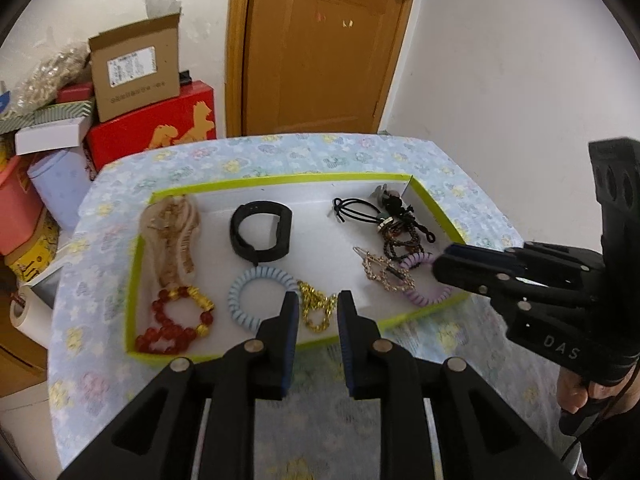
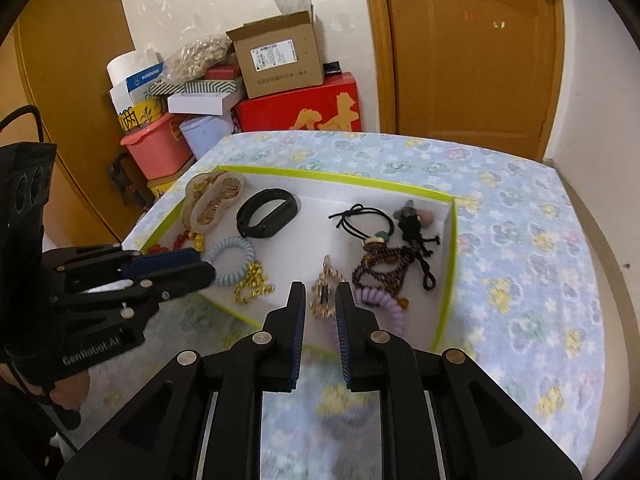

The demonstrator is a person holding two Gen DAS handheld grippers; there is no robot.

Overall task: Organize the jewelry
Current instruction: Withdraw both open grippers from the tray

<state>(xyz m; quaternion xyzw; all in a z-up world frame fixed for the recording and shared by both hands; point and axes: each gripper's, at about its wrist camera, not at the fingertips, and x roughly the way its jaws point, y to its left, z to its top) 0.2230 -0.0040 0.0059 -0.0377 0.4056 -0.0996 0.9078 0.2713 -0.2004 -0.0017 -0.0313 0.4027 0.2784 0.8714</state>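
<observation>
A shallow white tray with a green rim [image 1: 280, 179] lies on the flowered table. In it are a red bead bracelet [image 1: 176, 320], a blue spiral hair tie [image 1: 260, 296], a gold chain [image 1: 320, 314], a black wristband [image 1: 260, 236], a beige hair claw [image 1: 168, 232], a gold hairpin [image 2: 325, 296], a purple spiral tie [image 2: 380, 300] and black hair ties [image 2: 368, 220]. My left gripper [image 1: 318, 300] hovers open above the gold chain, holding nothing. My right gripper [image 2: 321, 290] hovers open over the gold hairpin, also empty. Each gripper shows in the other's view.
Stacked boxes stand behind the table's far left: a red box [image 1: 152, 128], a cardboard box [image 1: 134, 68] and a pink tub [image 2: 156, 148]. A brown door [image 1: 320, 48] is behind. The flowered cloth [image 2: 520, 240] spreads to the right of the tray.
</observation>
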